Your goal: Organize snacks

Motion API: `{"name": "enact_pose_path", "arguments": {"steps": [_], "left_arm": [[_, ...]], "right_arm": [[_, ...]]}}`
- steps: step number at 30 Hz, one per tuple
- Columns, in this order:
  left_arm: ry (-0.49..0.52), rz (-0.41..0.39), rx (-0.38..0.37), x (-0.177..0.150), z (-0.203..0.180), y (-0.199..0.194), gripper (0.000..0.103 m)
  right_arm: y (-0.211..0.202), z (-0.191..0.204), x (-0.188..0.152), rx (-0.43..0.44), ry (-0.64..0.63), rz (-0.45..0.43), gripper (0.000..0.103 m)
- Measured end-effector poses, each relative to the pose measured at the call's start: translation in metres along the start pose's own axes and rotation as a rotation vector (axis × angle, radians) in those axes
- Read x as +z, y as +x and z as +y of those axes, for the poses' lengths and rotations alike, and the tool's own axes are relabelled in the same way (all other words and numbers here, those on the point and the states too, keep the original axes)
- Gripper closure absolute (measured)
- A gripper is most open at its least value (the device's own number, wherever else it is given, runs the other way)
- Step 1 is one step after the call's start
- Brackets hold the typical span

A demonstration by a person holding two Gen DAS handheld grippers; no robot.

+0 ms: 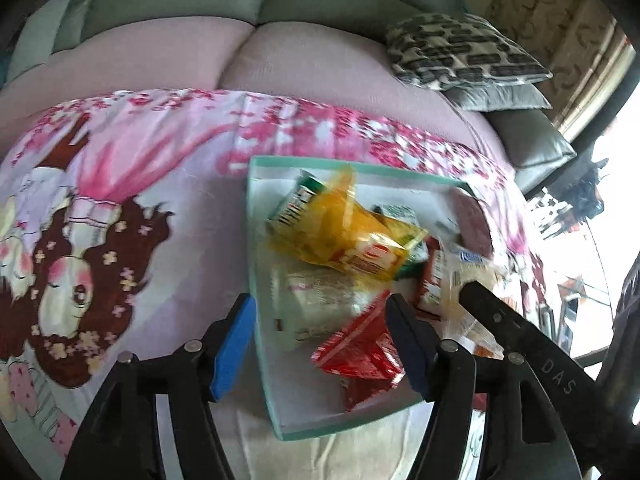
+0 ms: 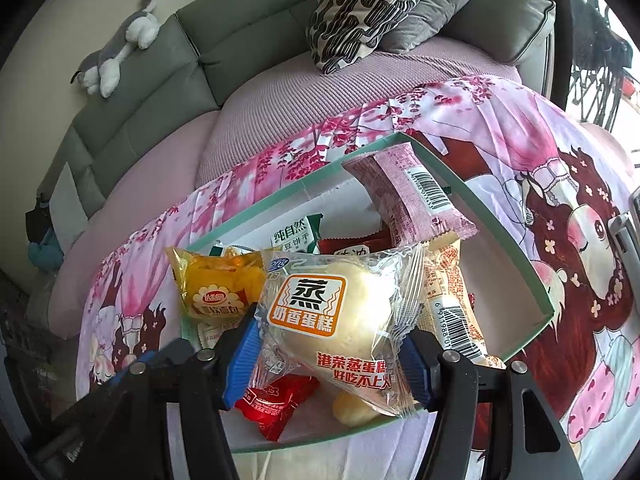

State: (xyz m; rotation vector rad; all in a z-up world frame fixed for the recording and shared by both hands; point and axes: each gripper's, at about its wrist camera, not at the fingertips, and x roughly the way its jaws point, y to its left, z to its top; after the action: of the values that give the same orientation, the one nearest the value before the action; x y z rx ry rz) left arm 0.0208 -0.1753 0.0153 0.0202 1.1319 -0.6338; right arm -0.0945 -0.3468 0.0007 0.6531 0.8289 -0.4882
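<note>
My fingers (image 2: 240,356) carry blue pads on black arms. The box (image 2: 516,236) has a mint-green rim and white inside. The cake packet (image 2: 332,316) is clear with an orange label, beside a yellow packet (image 2: 212,284) and a red wrapper (image 2: 276,404). The cloth (image 1: 132,184) is pink, cartoon-printed.

A grey-green leather sofa (image 2: 224,32) with pink ribbed seat covers (image 2: 280,96) holds a black-and-white patterned cushion (image 2: 360,4), daylight at the right.

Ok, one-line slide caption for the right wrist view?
Right claw grips a clear-wrapped steamed cake over the green-rimmed snack box.
</note>
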Motion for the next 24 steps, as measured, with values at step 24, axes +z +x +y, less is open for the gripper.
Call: {"name": "enact_pose_path", "arguments": {"steps": [24], "left_arm": [[0.057, -0.158, 0.437, -0.005, 0.035, -0.033, 0.000]], "right_arm": [[-0.008, 0.023, -0.012, -0.030, -0.128, -0.068, 0.000]]}}
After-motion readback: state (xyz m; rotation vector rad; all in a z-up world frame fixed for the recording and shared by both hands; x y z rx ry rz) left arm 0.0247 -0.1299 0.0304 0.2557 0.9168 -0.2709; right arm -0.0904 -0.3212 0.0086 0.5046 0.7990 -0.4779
